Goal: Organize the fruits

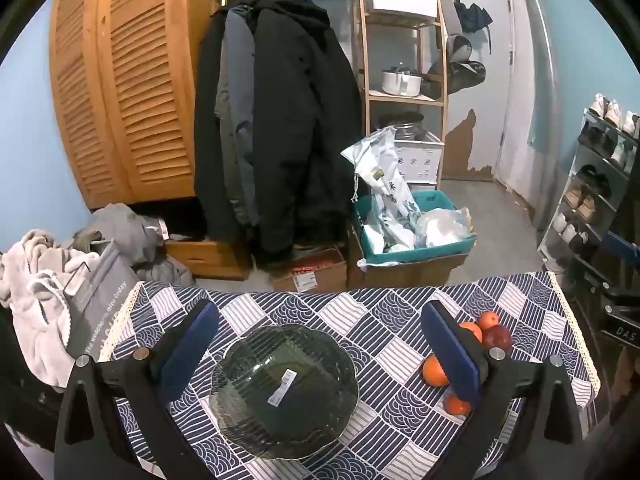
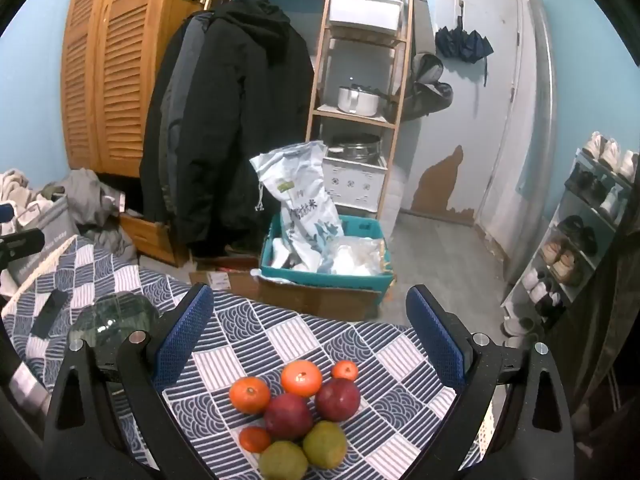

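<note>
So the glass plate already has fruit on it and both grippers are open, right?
Not quite. The glass plate holds no fruit, as the left wrist view shows; the fruit pile sits on the tablecloth. Left gripper and right gripper are open.

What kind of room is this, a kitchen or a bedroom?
Probably a small lived-in home room used for storage, not clearly either. Black coats hang on a rail, a shoe rack lines the wall, and a cooking pot sits on a wooden shelf.
</note>
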`<state>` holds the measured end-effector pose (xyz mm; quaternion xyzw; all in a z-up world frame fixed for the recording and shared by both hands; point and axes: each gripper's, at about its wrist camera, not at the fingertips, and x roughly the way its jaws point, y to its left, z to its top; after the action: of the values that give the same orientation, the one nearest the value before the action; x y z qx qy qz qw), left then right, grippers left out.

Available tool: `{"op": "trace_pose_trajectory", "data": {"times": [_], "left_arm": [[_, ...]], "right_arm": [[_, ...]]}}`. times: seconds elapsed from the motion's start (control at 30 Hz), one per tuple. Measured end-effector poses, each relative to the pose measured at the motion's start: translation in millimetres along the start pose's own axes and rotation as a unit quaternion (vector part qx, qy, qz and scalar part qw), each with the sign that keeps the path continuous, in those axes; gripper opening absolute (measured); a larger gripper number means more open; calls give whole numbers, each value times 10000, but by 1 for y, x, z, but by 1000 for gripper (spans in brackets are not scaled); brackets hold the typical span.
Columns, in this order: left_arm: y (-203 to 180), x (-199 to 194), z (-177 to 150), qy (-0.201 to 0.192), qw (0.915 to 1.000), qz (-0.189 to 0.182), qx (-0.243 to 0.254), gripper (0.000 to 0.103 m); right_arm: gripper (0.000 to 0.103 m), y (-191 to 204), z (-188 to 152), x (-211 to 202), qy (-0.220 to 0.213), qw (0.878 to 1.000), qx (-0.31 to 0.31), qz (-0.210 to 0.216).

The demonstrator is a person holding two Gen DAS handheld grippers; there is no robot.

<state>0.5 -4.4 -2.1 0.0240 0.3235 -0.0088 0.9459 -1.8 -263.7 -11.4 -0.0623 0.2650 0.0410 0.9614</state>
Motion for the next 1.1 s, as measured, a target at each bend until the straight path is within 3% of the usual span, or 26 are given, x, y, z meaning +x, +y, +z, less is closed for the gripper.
{"op": "trace_pose_trajectory", "data": {"times": [1.1], "left_arm": [[2,-2,1,-16,10000,-74,4,102]], "right_arm": [[96,1,0,0,8,10000,-18,-4]]}}
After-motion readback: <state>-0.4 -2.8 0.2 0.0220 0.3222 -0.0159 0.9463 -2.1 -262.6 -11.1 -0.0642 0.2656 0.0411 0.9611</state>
